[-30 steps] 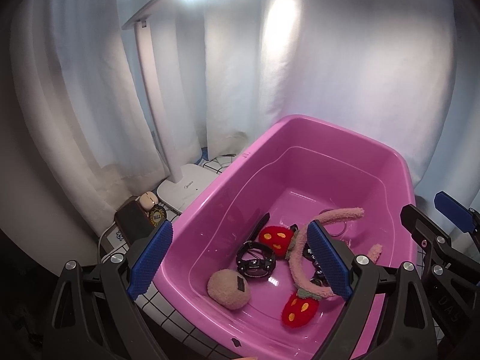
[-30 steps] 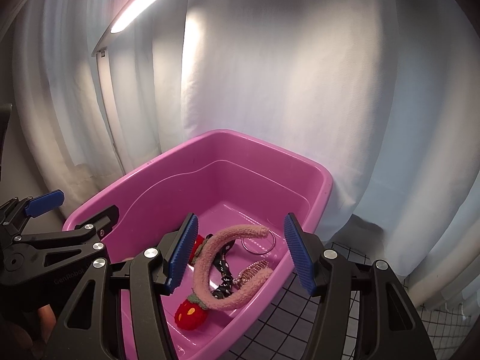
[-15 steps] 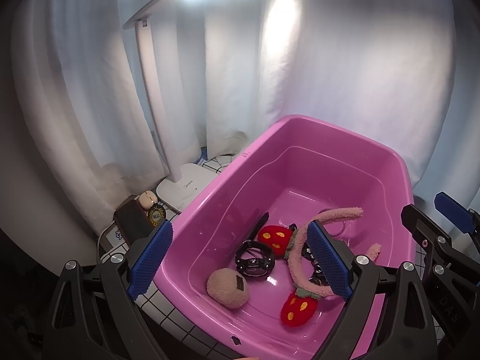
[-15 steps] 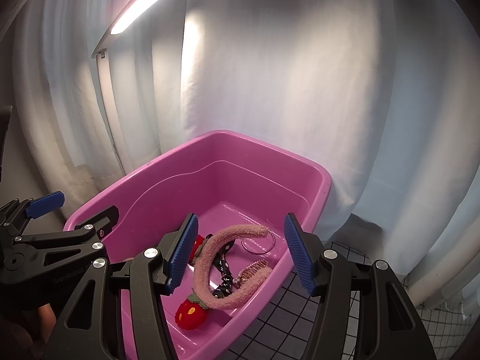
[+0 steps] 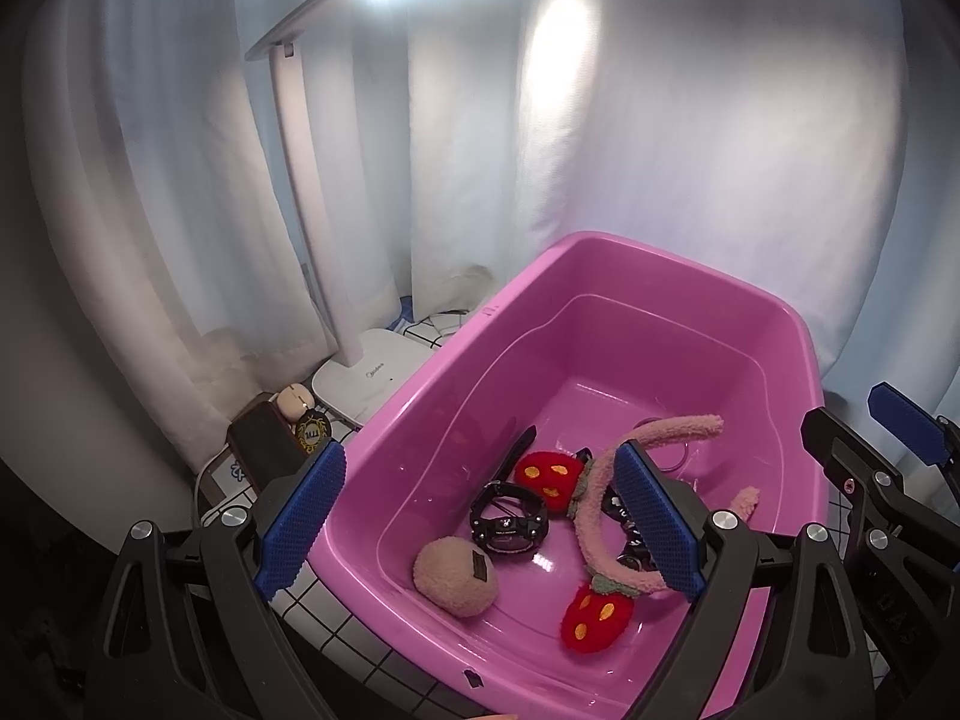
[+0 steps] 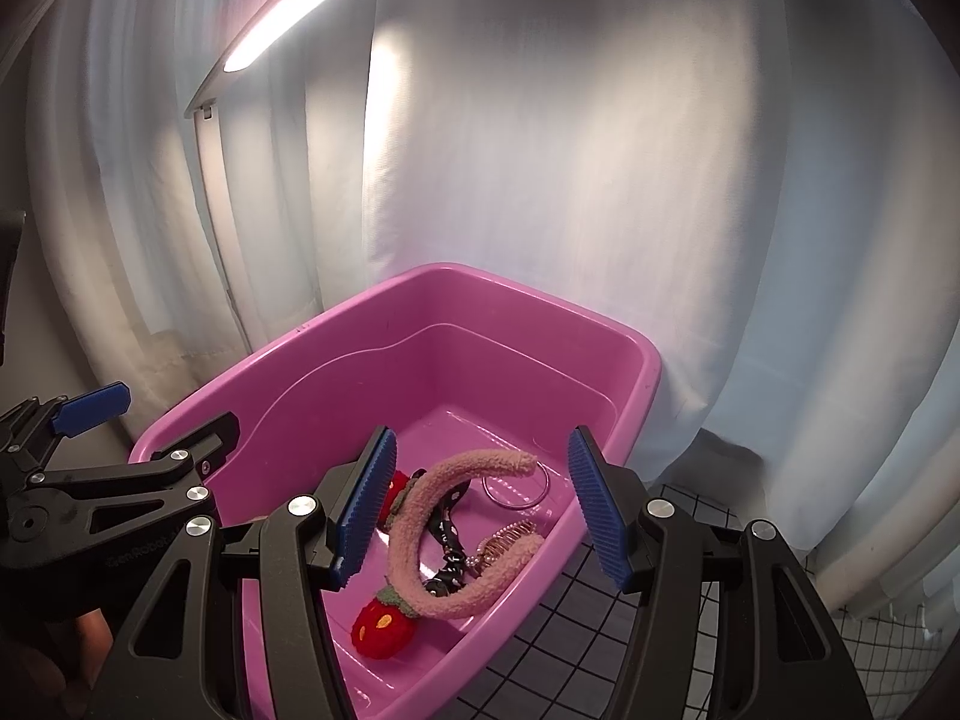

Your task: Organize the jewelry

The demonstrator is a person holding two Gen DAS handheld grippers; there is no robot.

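Note:
A pink plastic tub [image 5: 456,354] [image 6: 648,372] holds the jewelry. Inside lie a fuzzy pink headband with red strawberries [image 5: 591,504] [image 6: 414,534], a black watch [image 5: 509,519], a beige plush ball [image 5: 456,576], a thin silver bangle [image 6: 516,486], a metal hair comb [image 6: 510,540] and a black dotted strap [image 6: 447,546]. My left gripper [image 5: 480,531] is open and empty above the tub's near side. My right gripper [image 6: 480,510] is open and empty above the tub's near right part.
A white desk lamp [image 5: 366,366] stands left of the tub on a grid-patterned table [image 6: 606,630]. A dark box with a small round jar [image 5: 276,438] sits by the lamp base. White curtains [image 6: 600,150] hang close behind.
Both views shift very slightly; nothing in the tub has moved and both grippers stay open.

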